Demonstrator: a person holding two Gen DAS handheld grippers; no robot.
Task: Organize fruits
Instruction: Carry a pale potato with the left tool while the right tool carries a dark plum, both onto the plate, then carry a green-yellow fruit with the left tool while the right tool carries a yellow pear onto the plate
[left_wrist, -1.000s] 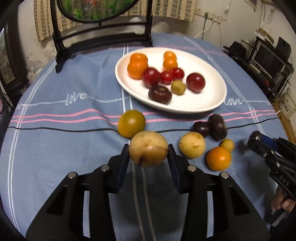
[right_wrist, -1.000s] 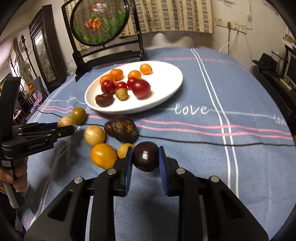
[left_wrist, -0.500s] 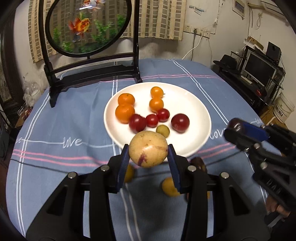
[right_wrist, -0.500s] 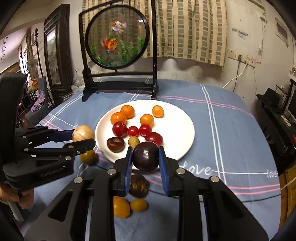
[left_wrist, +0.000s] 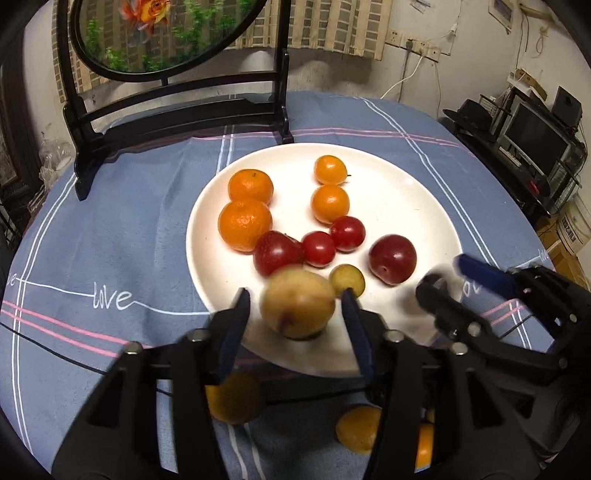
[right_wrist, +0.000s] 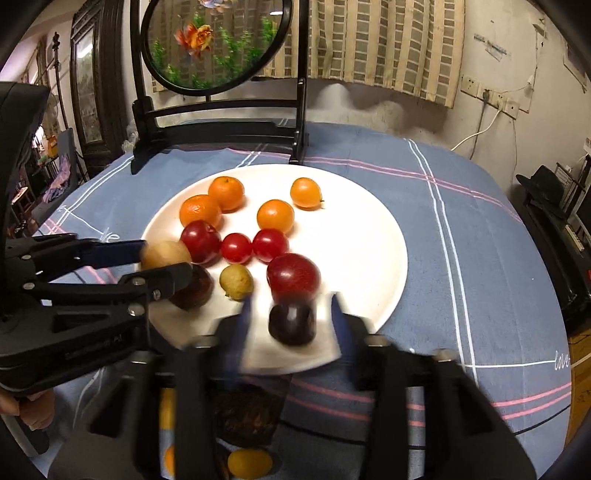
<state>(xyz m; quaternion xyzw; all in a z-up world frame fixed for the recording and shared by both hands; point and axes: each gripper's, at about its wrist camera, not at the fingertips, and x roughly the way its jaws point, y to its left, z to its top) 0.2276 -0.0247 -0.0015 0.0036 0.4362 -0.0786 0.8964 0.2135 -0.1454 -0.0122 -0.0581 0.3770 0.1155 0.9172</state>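
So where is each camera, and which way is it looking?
Left wrist: sits on the left gripper, looking forward over the white plate; its open fingers flank a yellow fruit, and the right gripper shows at right.
Right wrist: sits on the right gripper, facing the same plate; a dark plum lies between its open fingers, and the left gripper shows at left.
Shared: plate, oranges, round mirror.

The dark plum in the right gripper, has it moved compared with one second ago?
Yes. The dark plum went from above the cloth, near the loose fruits, forward onto the near part of the white plate. The right gripper now stands open around it.
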